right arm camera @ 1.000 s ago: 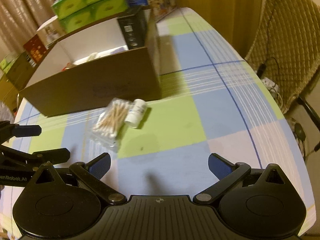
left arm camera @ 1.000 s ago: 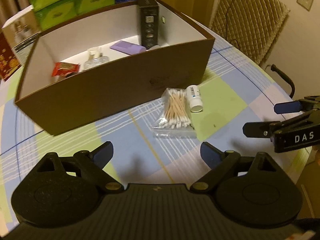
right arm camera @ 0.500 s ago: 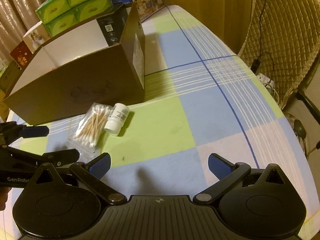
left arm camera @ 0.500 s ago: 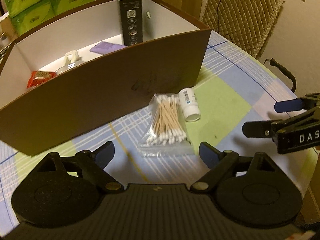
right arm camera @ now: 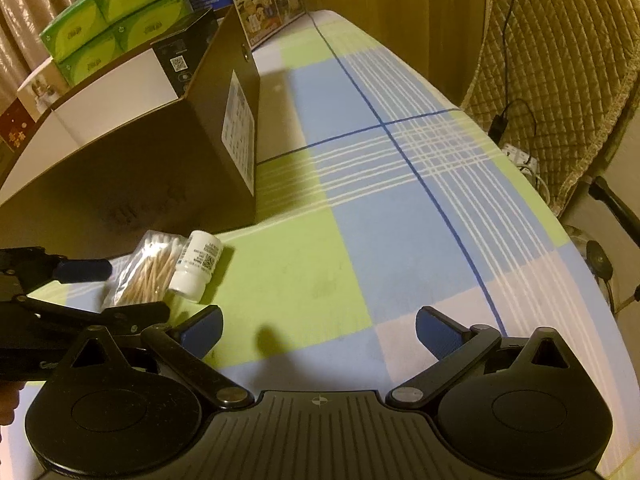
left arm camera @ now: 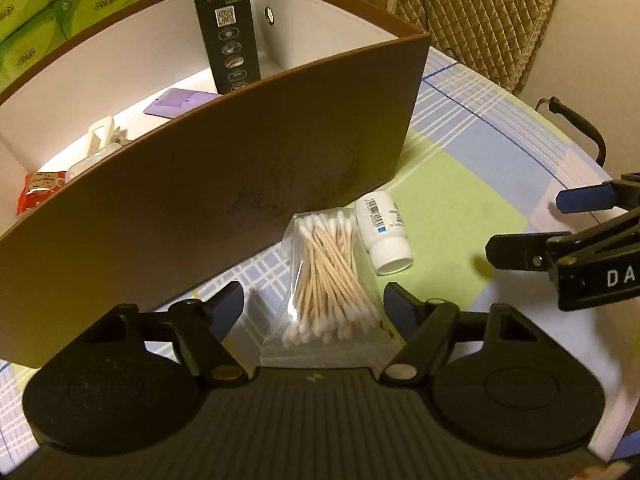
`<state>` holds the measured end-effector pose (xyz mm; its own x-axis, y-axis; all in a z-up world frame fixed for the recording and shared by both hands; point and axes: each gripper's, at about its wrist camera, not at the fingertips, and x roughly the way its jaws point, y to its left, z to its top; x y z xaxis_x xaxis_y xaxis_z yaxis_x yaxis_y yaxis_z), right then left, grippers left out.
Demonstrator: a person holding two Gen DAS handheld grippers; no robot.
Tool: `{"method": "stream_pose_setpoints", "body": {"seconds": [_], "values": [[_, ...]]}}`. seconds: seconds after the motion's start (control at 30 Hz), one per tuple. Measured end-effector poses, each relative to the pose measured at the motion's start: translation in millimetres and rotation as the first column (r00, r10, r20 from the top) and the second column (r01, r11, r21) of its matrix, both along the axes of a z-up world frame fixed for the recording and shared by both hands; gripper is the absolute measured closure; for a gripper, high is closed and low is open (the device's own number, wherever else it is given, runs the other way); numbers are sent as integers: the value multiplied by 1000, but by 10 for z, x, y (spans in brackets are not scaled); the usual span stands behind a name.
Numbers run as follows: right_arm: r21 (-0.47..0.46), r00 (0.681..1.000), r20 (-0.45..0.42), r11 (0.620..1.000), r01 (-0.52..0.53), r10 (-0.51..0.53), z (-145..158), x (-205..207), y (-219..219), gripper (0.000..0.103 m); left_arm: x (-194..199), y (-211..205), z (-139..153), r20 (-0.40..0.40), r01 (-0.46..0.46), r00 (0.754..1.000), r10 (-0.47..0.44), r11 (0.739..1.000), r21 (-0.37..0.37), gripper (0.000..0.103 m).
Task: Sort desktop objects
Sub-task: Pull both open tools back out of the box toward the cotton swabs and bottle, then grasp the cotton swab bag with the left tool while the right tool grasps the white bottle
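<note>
While left gripper (left arm camera: 314, 300) fingers spread astride cotton swab bag (left arm camera: 330, 280), swabs run lengthwise toward box (left arm camera: 200, 184); right gripper (right arm camera: 320, 326) fingers spread.

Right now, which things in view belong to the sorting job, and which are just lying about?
Job:
- bag of cotton swabs, between the open left gripper fingers
- white bottle, lying beside it
- brown box, already holding items
- right gripper, open

Lying about:
- green cartons
- quilted chair
- checked tablecloth
</note>
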<state>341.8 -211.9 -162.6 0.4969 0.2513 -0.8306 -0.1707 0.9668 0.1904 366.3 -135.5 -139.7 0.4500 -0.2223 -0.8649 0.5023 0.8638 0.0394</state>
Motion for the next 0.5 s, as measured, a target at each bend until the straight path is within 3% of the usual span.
{"method": "stream_pose_setpoints", "body": {"seconds": [0.17,0.23,0.5], "values": [[12,1000,-3,1000,-6,6,-9,44,10,2,66,18,-38,-17,-3,1000,2,1000,-21,47],[17,1000,-4,1000,-10,10,-8,56,24,2,72,32,-50,-24,3,1000,-3,1000,-29,61],[28,998,6,997,-69,69,-3,95,188,2,-11,275,-55,-12,-44,999,44,998,-37,71]]}}
